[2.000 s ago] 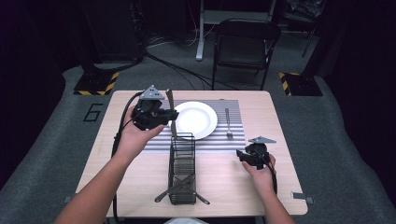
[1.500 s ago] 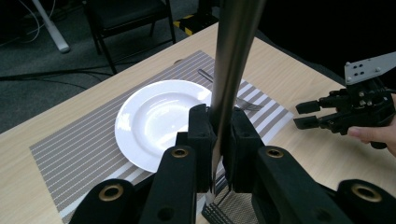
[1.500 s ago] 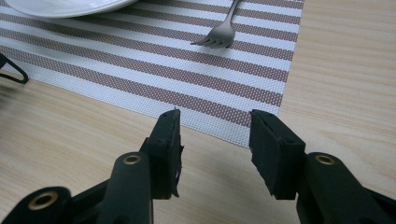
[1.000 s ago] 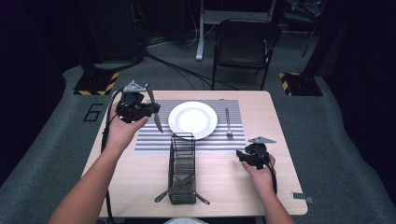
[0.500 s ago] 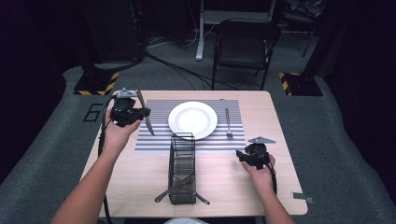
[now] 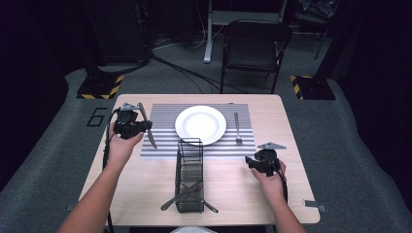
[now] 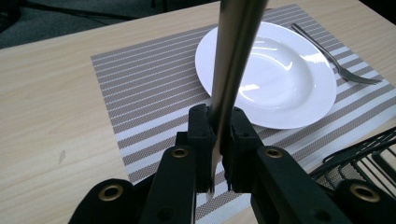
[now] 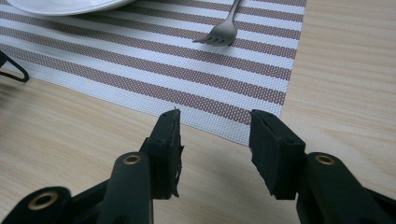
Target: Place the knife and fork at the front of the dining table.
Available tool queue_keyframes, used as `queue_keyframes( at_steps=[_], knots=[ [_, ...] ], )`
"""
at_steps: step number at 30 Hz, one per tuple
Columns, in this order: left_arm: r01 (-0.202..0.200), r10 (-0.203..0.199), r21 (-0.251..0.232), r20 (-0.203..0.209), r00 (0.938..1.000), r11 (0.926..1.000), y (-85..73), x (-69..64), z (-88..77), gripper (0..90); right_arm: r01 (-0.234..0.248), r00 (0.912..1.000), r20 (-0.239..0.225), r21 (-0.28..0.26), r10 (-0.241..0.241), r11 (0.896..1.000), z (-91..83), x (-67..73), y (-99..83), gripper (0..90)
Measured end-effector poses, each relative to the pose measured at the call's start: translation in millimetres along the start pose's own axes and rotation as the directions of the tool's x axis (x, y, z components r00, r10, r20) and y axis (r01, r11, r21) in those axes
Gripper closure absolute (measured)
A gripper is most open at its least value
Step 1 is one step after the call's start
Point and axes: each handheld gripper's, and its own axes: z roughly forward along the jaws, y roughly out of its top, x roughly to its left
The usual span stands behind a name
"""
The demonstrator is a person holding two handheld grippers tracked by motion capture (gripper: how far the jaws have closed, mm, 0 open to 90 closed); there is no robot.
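Dark room; knife top cut off above left claw.

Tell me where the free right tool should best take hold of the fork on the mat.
Probably at the handle's middle, from straight above. The fork lies flat beside the plate, thin handle pointing away, so the open right tool should straddle it across its width.
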Motion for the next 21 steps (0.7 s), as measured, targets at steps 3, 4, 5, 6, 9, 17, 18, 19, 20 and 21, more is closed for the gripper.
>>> queue_keyframes(
  at_steps=[3, 4, 5, 6, 9, 17, 18, 19, 20, 21],
  knots=[
    [0.005, -0.005, 0.015, -0.003, 1.0, 0.9999, -4.2, 3.1, 4.4, 82.3, -0.002, 1.0, 0.0, 0.003, 0.002, 1.0, 0.1, -0.1, -0.1, 53.4],
    [0.009, -0.009, 0.022, -0.001, 1.0, 0.9997, -4.9, 3.8, 5.2, 82.3, -0.001, 1.0, 0.0, 0.003, 0.001, 1.0, 0.2, -0.1, -0.2, 53.4],
    [0.013, -0.013, 0.019, -0.002, 0.9999, 0.9997, -6.0, 4.3, 6.5, 82.3, -0.001, 1.0, 0.0, 0.003, 0.001, 1.0, 0.2, -0.1, -0.2, 53.4],
    [0.021, -0.021, 0.02, -0.003, 0.9998, 0.9996, -7.0, 4.1, 7.4, 82.3, -0.001, 1.0, 0.0, 0.003, 0.001, 1.0, 0.2, -0.1, -0.2, 53.4],
    [0.005, -0.005, 0.038, 0.002, 1.0, 0.9993, -9.1, 4.7, 8.9, 82.3, -0.001, 1.0, 0.001, 0.003, 0.001, 1.0, 0.1, -0.2, -0.2, 53.4],
    [0.032, -0.032, 0.023, -0.005, 0.9995, 0.9992, -11.8, 7.4, 20.3, 82.3, 0.005, 1.0, 0.001, 0.001, -0.005, 1.0, 0.4, 0.3, -0.2, 53.4],
    [0.023, -0.023, 0.024, -0.002, 0.9997, 0.9994, -11.1, 8.2, 21.7, 82.3, 0.005, 1.0, 0.0, 0.001, -0.005, 1.0, 0.2, 0.2, -0.1, 53.4],
    [0.034, -0.034, 0.01, -0.003, 0.9994, 0.9994, -10.7, 7.6, 24.4, 82.2, 0.0, 1.0, 0.001, 0.002, 0.0, 1.0, -0.1, 0.4, -0.2, 53.4],
    [0.033, -0.033, 0.005, -0.004, 0.9994, 0.9994, -10.2, 8.0, 26.5, 82.2, 0.0, 1.0, 0.002, 0.003, 0.0, 1.0, -0.1, 0.1, -0.2, 53.4],
    [0.037, -0.037, 0.004, -0.007, 0.9993, 0.9993, -9.5, 8.1, 28.2, 82.2, 0.002, 1.0, 0.003, 0.0, -0.002, 1.0, 0.0, -0.5, -0.3, 53.4]
  ],
)
